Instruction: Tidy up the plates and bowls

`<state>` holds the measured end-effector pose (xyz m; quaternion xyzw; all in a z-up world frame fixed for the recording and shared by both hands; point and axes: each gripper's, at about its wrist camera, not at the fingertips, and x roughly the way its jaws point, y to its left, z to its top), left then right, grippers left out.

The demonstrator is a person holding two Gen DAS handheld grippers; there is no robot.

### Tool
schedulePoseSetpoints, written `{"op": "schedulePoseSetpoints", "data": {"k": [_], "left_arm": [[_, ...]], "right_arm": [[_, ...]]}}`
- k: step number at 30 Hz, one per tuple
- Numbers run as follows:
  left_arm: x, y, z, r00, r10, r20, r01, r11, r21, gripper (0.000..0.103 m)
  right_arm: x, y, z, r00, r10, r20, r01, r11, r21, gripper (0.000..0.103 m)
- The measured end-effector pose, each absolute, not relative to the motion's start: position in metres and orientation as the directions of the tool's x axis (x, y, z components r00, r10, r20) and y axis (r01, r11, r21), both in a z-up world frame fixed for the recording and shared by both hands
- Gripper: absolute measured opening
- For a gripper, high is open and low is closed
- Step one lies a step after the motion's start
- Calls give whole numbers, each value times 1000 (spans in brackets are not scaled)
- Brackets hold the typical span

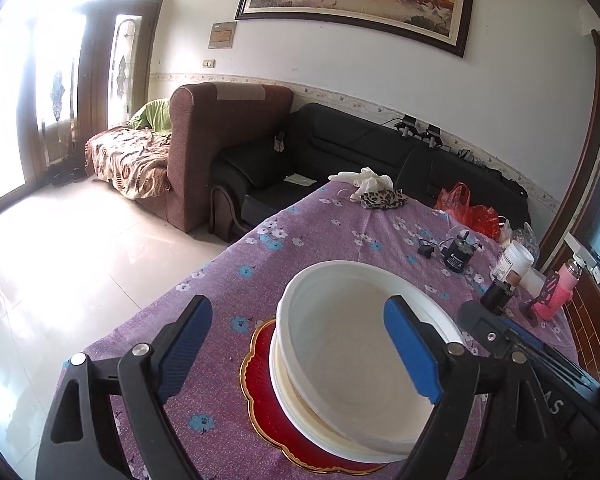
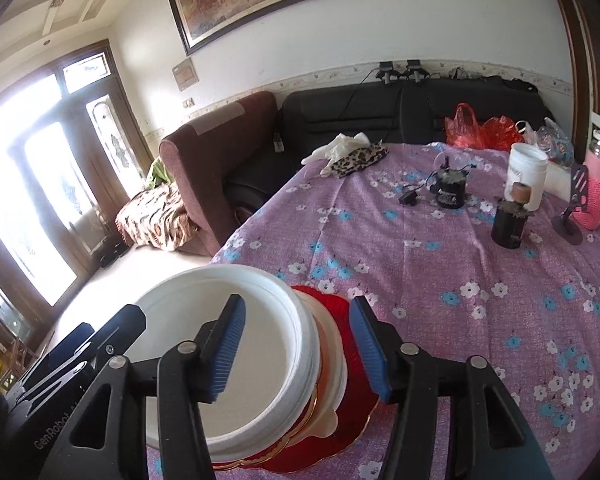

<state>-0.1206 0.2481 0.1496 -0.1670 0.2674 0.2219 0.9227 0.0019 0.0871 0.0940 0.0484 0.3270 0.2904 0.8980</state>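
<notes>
Over white bowl | both tongs tilted down, jaws apart

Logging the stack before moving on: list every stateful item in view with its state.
left gripper: open, straddling the bowl's rim.
right gripper: open, straddling the rim.
white bowl: upright, empty, nested on the stack.
red plate: flat, under the bowls.
white jar: upright, lid on.
</notes>
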Motion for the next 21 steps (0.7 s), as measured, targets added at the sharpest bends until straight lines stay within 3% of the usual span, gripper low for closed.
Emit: {"op": "schedulePoseSetpoints", "data": {"k": [4, 11, 15, 18, 21], "left_arm": [[-123, 248, 152, 757, 328, -565, -506, 842, -188, 88], [-129, 241, 156, 758, 349, -552, -512, 842, -170, 88], [-142, 233, 164, 760, 411, -504, -540, 830, -138, 88], [-153, 227, 172, 761, 461, -455, -566, 816, -119, 97], [-166, 220, 181, 759, 526, -384, -603, 790, -109, 100]], "right_arm": [[-5, 80, 102, 643, 551, -531, -489, 830, 270, 71], [-22, 66, 109, 684, 535, -497, -475, 843, 254, 76], [-32, 53, 109, 709, 518, -479, -457, 855, 248, 78], [-39, 43, 107, 721, 507, -472, -444, 861, 248, 80], [-46, 31, 102, 731, 495, -470, -427, 869, 251, 81]]}}
